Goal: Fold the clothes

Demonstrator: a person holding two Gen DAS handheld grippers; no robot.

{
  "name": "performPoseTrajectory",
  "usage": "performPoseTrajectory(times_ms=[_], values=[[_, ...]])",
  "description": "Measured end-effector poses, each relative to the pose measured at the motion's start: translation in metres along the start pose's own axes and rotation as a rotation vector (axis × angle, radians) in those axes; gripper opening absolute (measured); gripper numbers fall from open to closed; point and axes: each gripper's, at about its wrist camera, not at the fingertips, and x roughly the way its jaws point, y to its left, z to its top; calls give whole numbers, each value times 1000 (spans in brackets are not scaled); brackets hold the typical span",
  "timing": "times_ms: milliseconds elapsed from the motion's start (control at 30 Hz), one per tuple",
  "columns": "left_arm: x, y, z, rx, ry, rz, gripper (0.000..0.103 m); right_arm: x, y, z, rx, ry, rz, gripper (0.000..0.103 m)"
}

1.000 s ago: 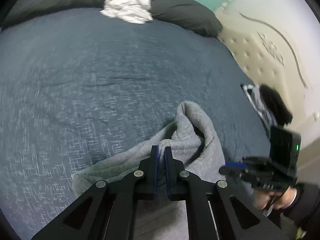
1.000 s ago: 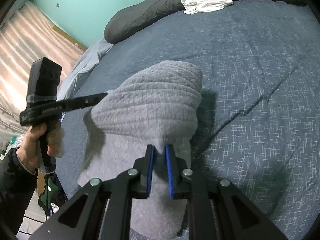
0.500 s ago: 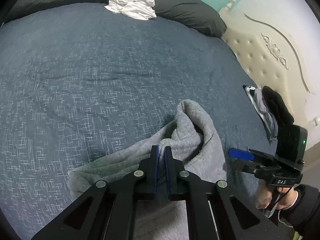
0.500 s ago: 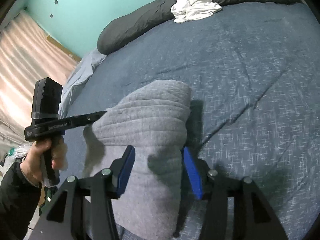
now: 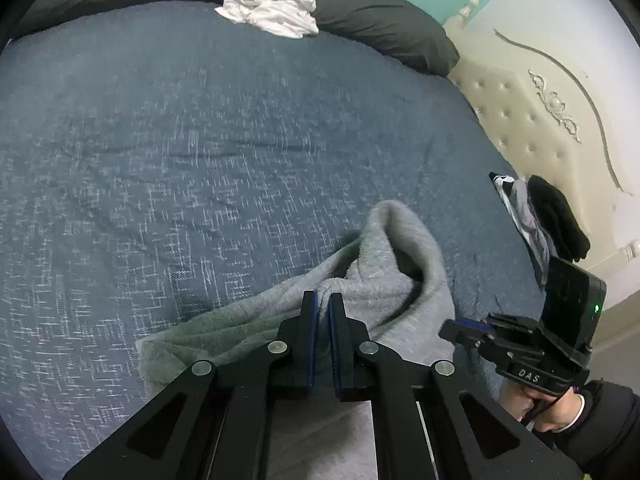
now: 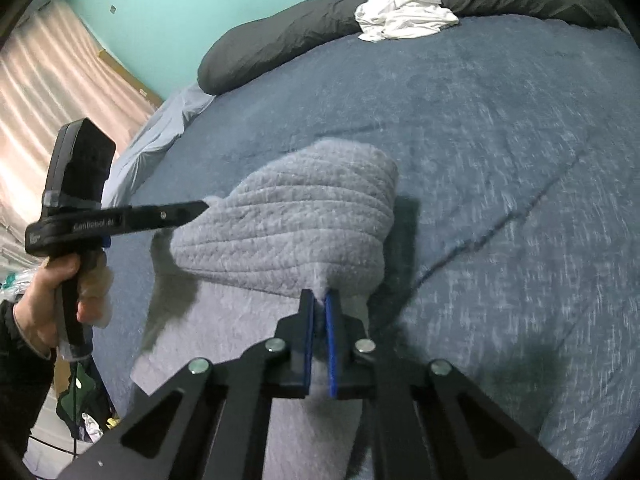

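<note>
A: We have the grey fleece garment (image 6: pixel 296 224) pinched at both ends: left gripper (image 5: pixel 323 300) clamped narrow on a gathered edge, right gripper (image 6: pixel 320 300) likewise closed on the opposite edge. The raised fold stands just ahead of both grippers, the rest lying beneath them on the bed (image 5: pixel 200 140).

B: We judge the step as mid-fold, the lifted half not yet laid over. Next we need both grippers to travel forward together, level, then lower before releasing. White clothes (image 5: pixel 272 8) lie far ahead, untouched.
</note>
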Motion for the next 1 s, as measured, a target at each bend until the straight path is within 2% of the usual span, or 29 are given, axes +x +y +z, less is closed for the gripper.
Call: performPoseTrajectory(times_ms=[467,633,733,800,833,933,1000], values=[[1,3,1,-28,8,28,6,-12,-8,-22,1,6,19,4],[-6,-9,0,23,-5,11,7,-18,-13,-23,29,0,48,4],[-18,-13,-1,46,-21,21,12,-20,-6,-14,13,-14,45,5],[-37,-5,0,36,-61,32,13,-21,-2,-8,2,-22,43,5],[-47,-1,0,29,-83,37,16,-20,-1,-6,0,-21,39,5],[-68,14,-5,14,-111,34,35,-19,2,1,-7,-23,33,5],[-73,22,-12,30,-101,35,36,-17,2,5,-3,-25,31,5]])
